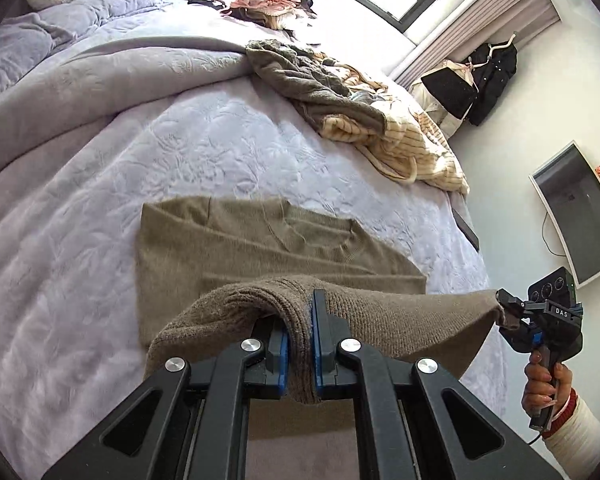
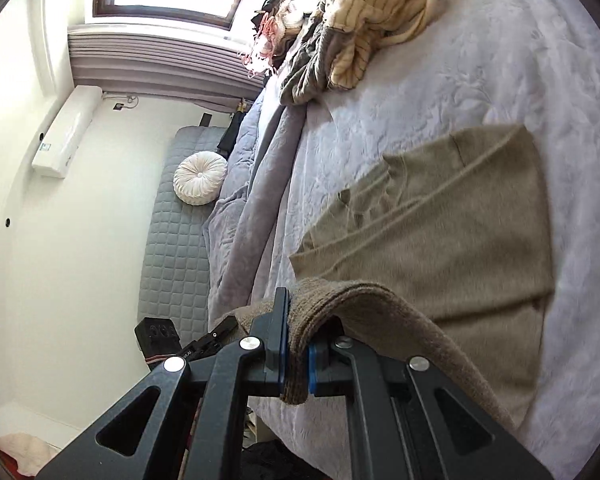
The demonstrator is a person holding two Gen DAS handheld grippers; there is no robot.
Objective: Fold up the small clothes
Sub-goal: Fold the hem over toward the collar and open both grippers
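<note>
An olive-brown knit sweater (image 1: pixel 260 248) lies on the lilac bedspread (image 1: pixel 180 148), neck toward the far side. My left gripper (image 1: pixel 300 344) is shut on the sweater's ribbed hem and holds it lifted above the bed. My right gripper (image 1: pixel 508 312) shows at the right of the left wrist view, shut on the other hem corner, the hem stretched between the two. In the right wrist view my right gripper (image 2: pixel 298 356) pinches the ribbed hem, and the sweater body (image 2: pixel 440 232) spreads flat beyond it. The left gripper (image 2: pixel 220 332) shows partly at lower left there.
A pile of unfolded clothes, grey knit (image 1: pixel 300 80) and cream striped (image 1: pixel 416 140), lies at the bed's far right. A bunched duvet (image 1: pixel 80 64) and a round white cushion (image 2: pixel 200 176) lie toward the headboard. The bed edge (image 1: pixel 468 232) runs at right; a monitor (image 1: pixel 576 212) stands beyond.
</note>
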